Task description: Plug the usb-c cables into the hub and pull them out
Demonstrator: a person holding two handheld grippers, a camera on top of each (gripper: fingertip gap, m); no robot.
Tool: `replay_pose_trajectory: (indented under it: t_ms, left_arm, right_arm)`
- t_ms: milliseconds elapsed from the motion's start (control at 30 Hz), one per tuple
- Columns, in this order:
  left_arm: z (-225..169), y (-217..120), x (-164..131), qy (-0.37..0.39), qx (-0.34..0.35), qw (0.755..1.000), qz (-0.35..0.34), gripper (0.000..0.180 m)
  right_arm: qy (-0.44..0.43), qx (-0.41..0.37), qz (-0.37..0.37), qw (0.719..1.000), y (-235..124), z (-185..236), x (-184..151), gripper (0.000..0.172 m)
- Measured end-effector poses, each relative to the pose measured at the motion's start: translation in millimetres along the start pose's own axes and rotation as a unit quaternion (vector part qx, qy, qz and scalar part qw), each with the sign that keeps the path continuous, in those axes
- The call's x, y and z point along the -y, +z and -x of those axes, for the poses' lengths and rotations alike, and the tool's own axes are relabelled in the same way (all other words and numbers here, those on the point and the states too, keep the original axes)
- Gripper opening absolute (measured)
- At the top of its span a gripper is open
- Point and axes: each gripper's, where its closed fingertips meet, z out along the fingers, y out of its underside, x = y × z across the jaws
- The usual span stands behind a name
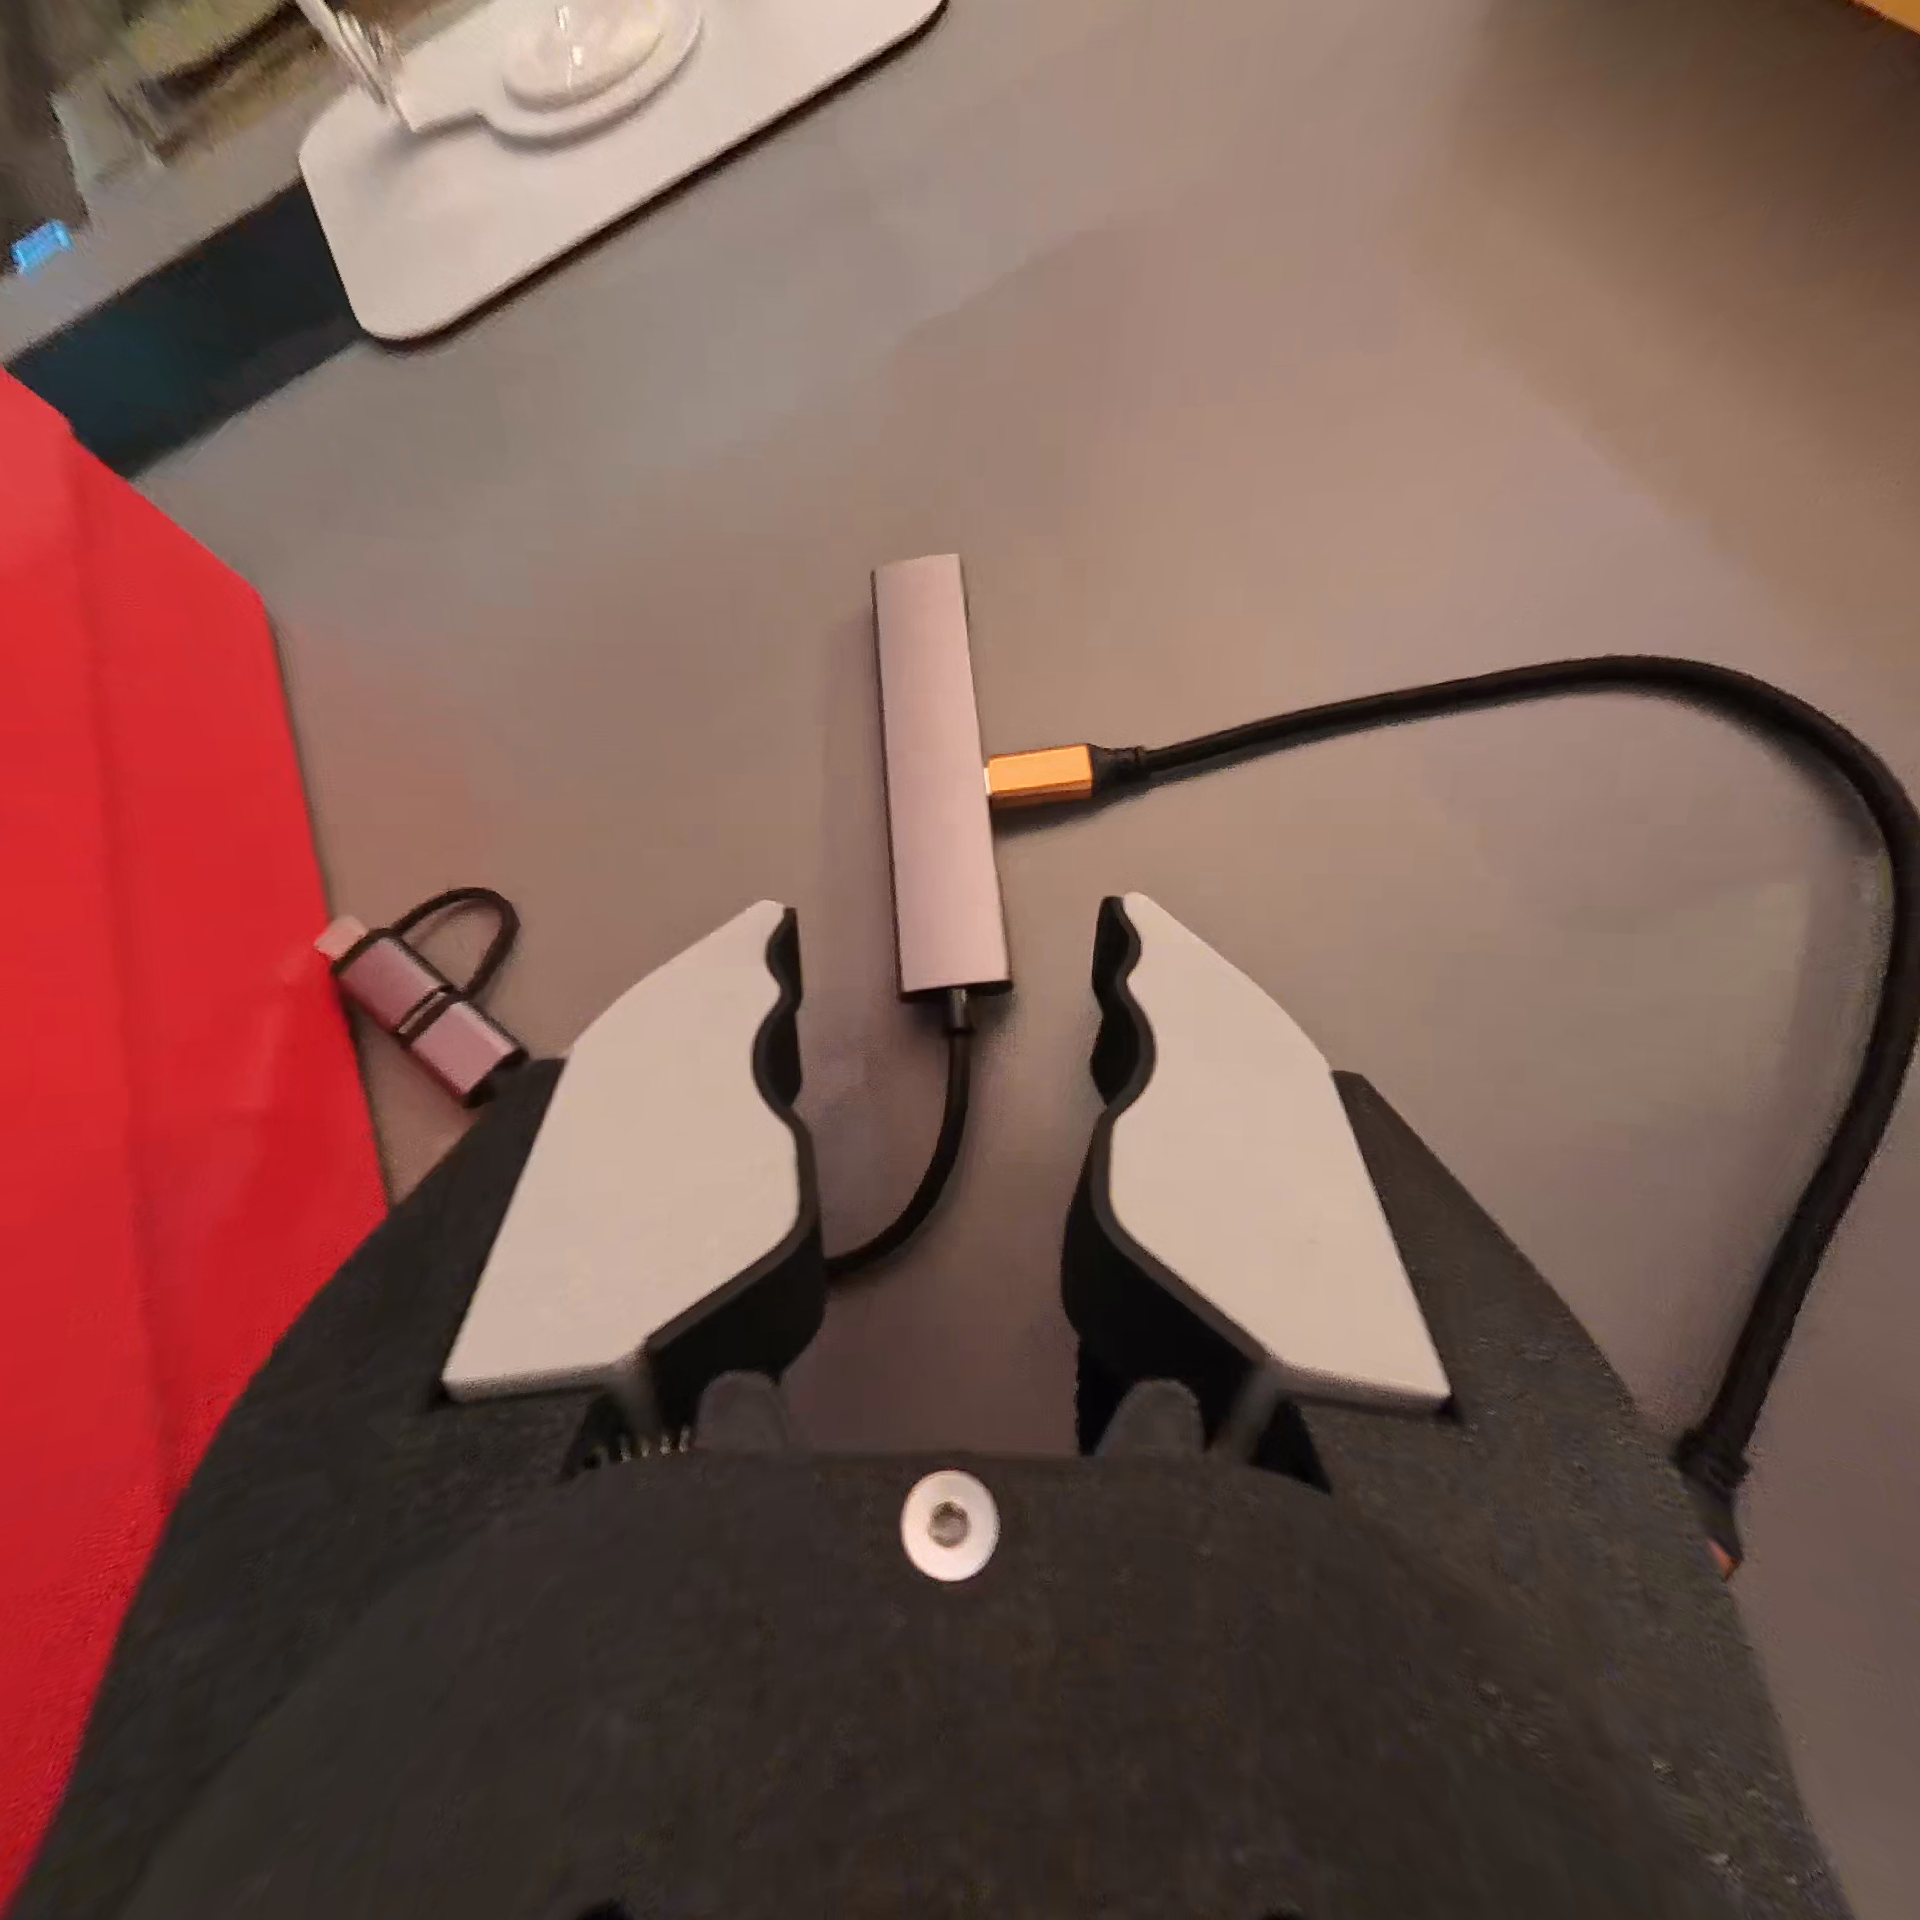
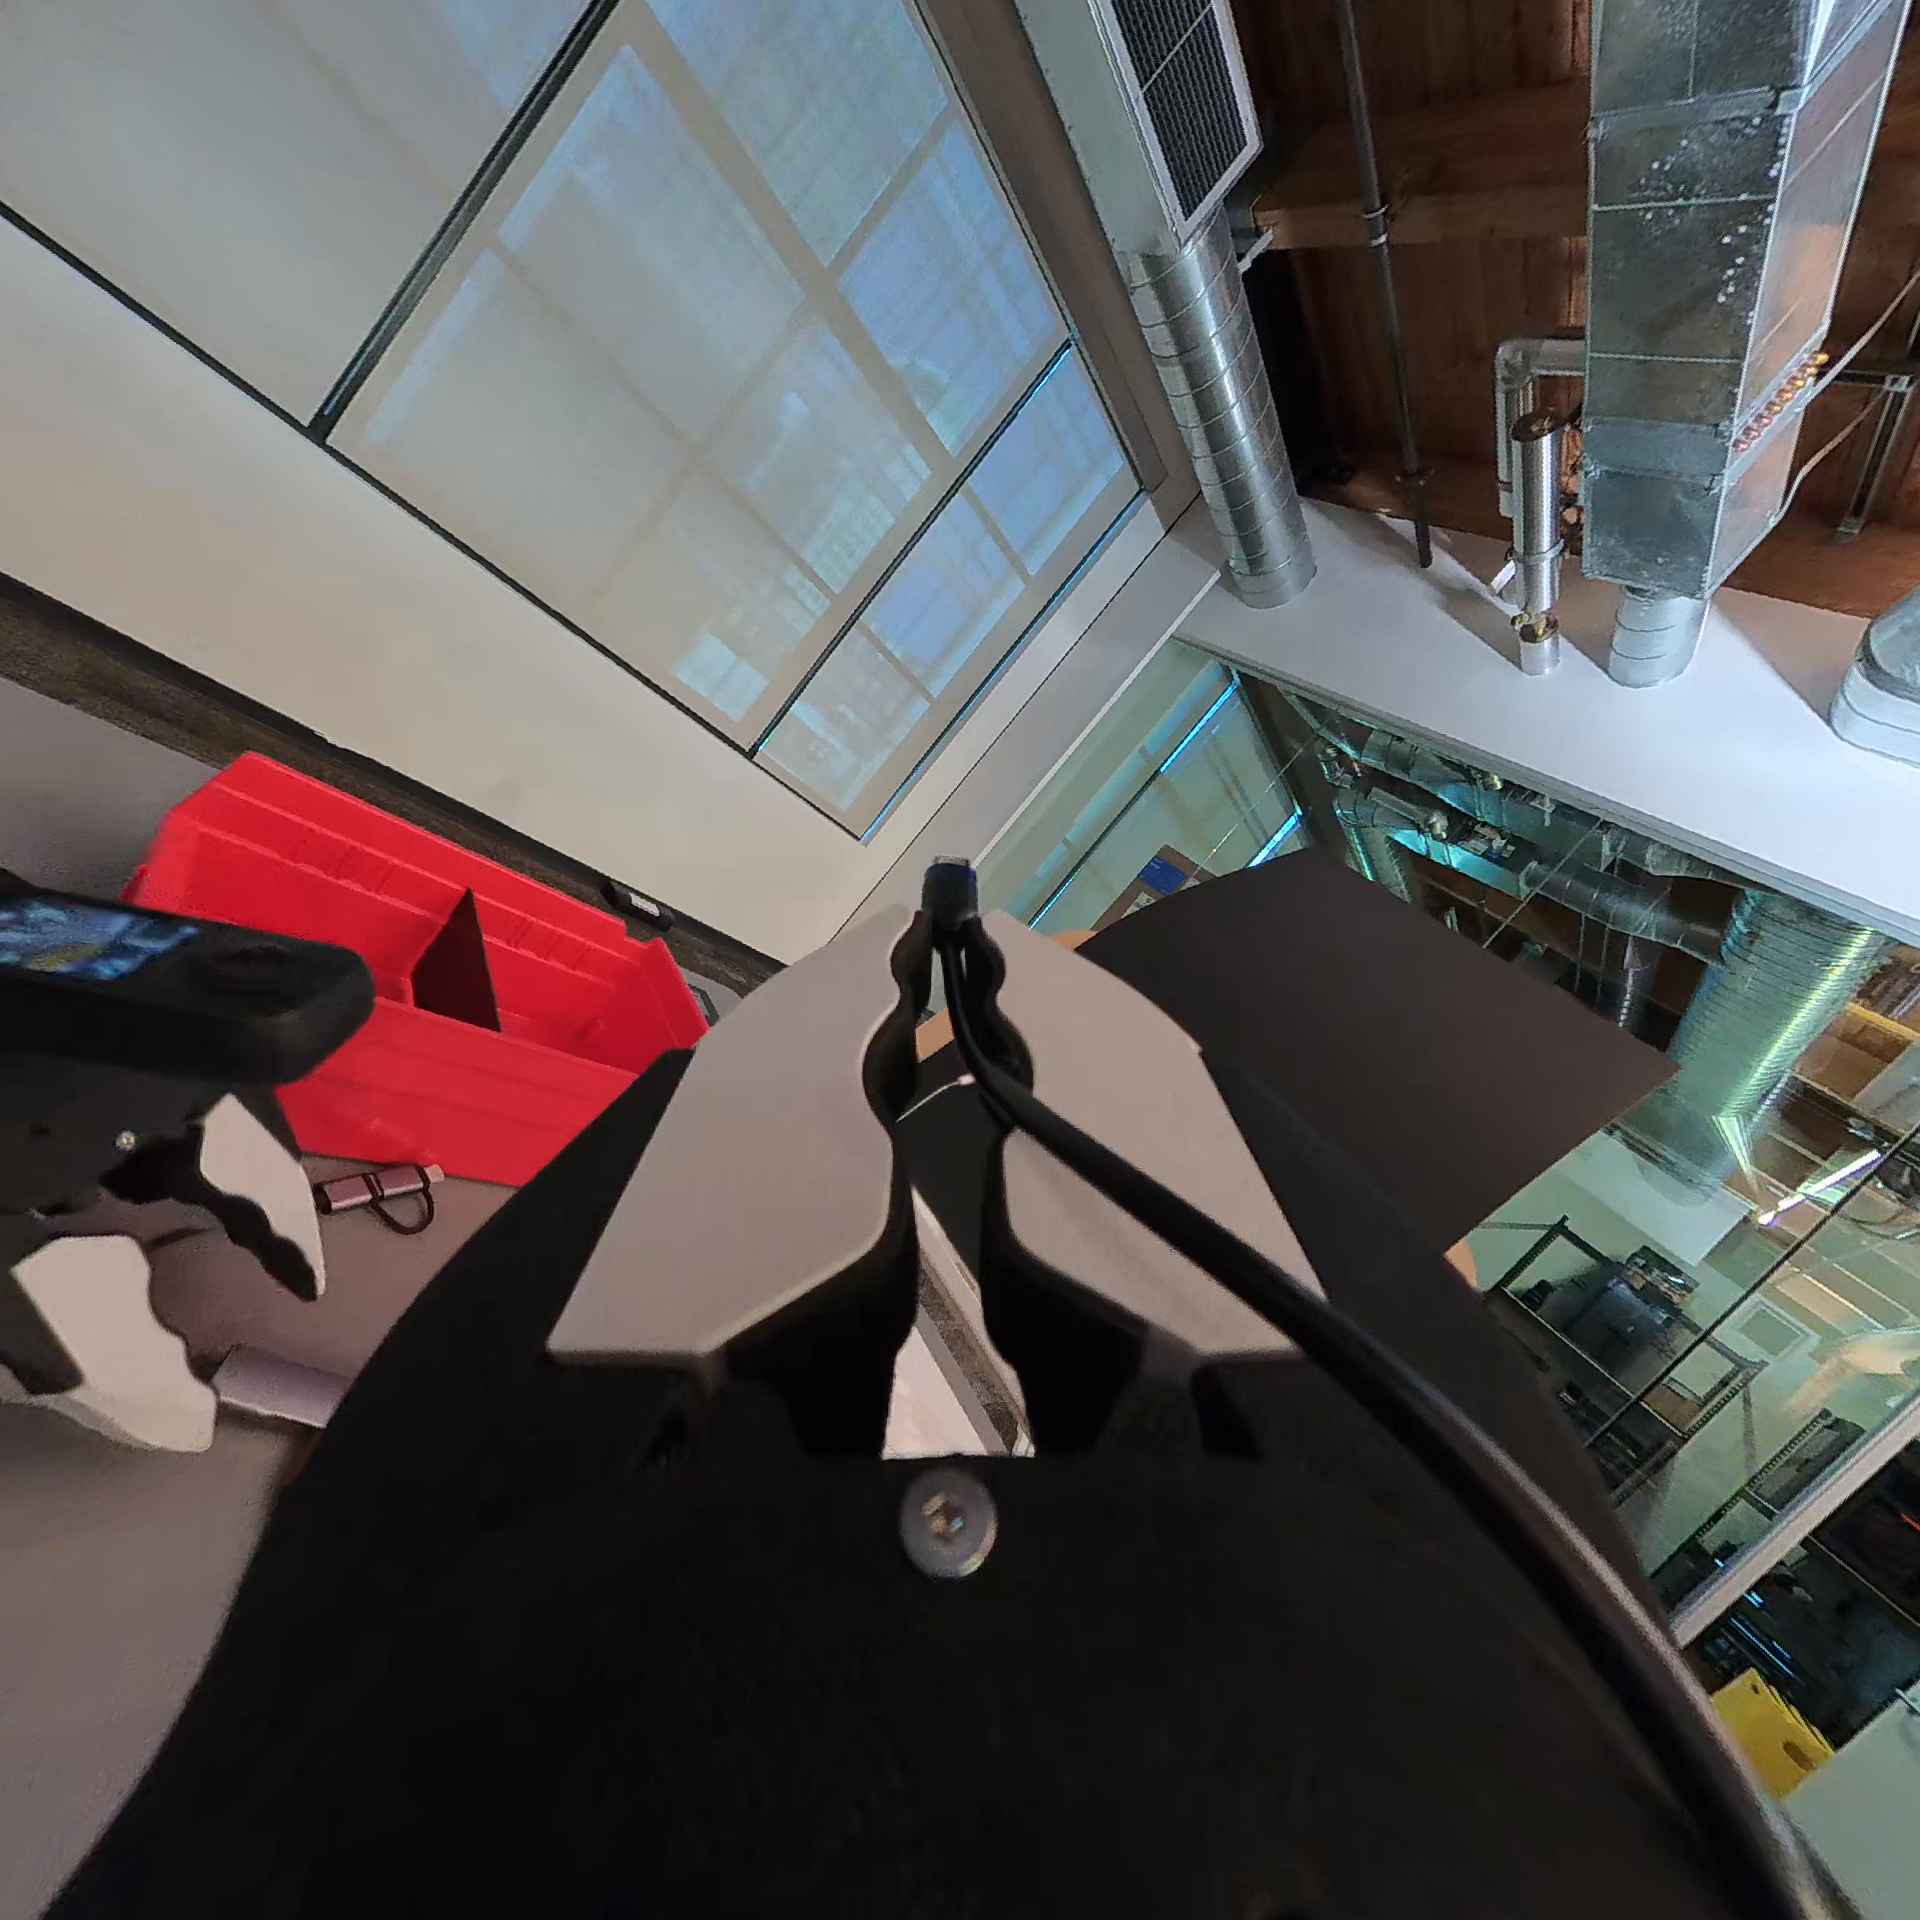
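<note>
1. We saw our left gripper [image 1: 948,940] spread wide, nothing pressed, the hub's [image 1: 935,774] near end between its tips.
2. The grey hub lay on the table [image 1: 1299,436]; an orange-plugged cable [image 1: 1039,779] touched its right side.
3. Our right gripper [image 2: 948,935] pinched a black cable [image 2: 951,896], plug pointing away toward the far window [image 2: 675,416].

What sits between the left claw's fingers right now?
Left wrist view: the near end of the grey hub and its own black cable lie between the open left claw's fingers, with table showing on both sides; nothing gripped.
</note>
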Motion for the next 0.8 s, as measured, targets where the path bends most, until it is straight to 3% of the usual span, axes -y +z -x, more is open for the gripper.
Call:
replay_pose_trajectory:
  t_ms: [100,333,533,667,800]
  left_arm:
    - [-3.1,9.7,-7.1,-0.023,-0.017,0.999,0.028,0.048]
    - [6.6,12.5,-7.7,0.005,0.030,0.998,0.052,0.045]
    - [-2.4,17.4,-6.9,-0.010,-0.008,0.998,0.060,0.023]
    - [-1.3,17.6,-4.5,-0.002,-0.017,0.999,0.047,0.022]
    - [1.7,9.5,9.8,-0.052,-0.051,0.997,0.008,0.022]
  right_arm:
    - [-0.003,-0.005,-0.001,1.000,-1.9,-3.4,1.8,0.006]
    - [0.004,-0.042,-0.005,0.999,-14.1,-27.0,3.6,0.006]
    - [0.002,-0.056,0.001,0.998,-19.7,-35.4,1.1,0.005]
    - [-0.005,-0.052,0.012,0.999,-16.1,-32.0,-3.7,0.005]
    - [-0.004,-0.048,0.029,0.998,-10.1,-27.2,-12.6,0.005]
